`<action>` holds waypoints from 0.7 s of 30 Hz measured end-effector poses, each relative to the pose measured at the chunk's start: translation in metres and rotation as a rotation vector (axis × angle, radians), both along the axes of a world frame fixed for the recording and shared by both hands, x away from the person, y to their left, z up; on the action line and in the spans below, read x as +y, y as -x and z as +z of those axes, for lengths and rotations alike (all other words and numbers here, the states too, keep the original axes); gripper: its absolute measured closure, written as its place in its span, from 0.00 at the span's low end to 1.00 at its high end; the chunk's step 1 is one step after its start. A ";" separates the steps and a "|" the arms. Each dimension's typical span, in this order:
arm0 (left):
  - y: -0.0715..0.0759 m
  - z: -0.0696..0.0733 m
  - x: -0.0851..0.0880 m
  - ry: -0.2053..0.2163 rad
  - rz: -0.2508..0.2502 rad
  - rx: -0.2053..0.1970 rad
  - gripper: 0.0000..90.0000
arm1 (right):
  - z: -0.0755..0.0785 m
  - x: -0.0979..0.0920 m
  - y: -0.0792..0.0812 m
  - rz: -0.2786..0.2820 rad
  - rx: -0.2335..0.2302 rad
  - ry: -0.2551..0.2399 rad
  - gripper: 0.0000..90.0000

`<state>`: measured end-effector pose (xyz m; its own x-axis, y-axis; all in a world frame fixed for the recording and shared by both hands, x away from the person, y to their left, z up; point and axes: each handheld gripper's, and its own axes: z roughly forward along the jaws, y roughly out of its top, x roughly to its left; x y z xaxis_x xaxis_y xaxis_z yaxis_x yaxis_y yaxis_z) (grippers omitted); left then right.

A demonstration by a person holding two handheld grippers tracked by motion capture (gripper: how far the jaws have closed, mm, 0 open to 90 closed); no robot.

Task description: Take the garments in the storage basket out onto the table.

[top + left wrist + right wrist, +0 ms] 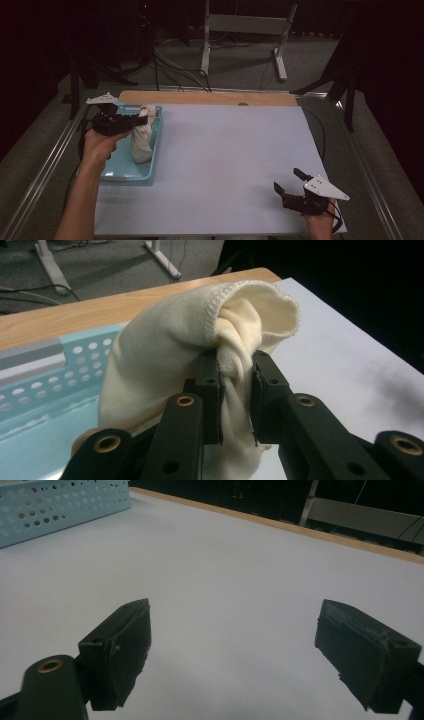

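Note:
A cream cloth [142, 137] hangs out of the light blue perforated basket [125, 172] at the table's left side. My left gripper [142, 120] is shut on the cloth's upper end and holds it above the basket. In the left gripper view the cream cloth [170, 340] bunches between the two black jaws of my left gripper [236, 385], with its stitched hem folded over on top. My right gripper [289, 181] rests near the table's front right corner, open. The right gripper view has my right gripper [232, 650] with nothing between its jaws, above bare white surface.
A white sheet [225, 160] covers the table, with a wooden strip [210, 98] along the far edge. The blue basket [55, 507] sits far off in the right gripper view. Metal rails run along both sides. Cables and a table frame [245, 30] lie on the floor beyond.

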<state>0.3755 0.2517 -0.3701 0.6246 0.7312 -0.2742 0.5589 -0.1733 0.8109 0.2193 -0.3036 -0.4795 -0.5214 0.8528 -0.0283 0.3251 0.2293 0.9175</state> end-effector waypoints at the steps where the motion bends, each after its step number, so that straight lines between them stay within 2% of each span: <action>1: 0.000 0.001 -0.001 -0.001 -0.003 -0.002 0.87 | 0.000 0.000 0.000 0.000 0.000 0.000 0.17; 21: -0.006 0.012 -0.031 0.013 -0.054 -0.022 0.87 | 0.000 0.000 0.000 0.002 0.000 0.000 0.17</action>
<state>0.3820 0.2209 -0.3578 0.6688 0.6929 -0.2693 0.5311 -0.1919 0.8253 0.2195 -0.3038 -0.4796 -0.5231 0.8518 -0.0285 0.3243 0.2299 0.9176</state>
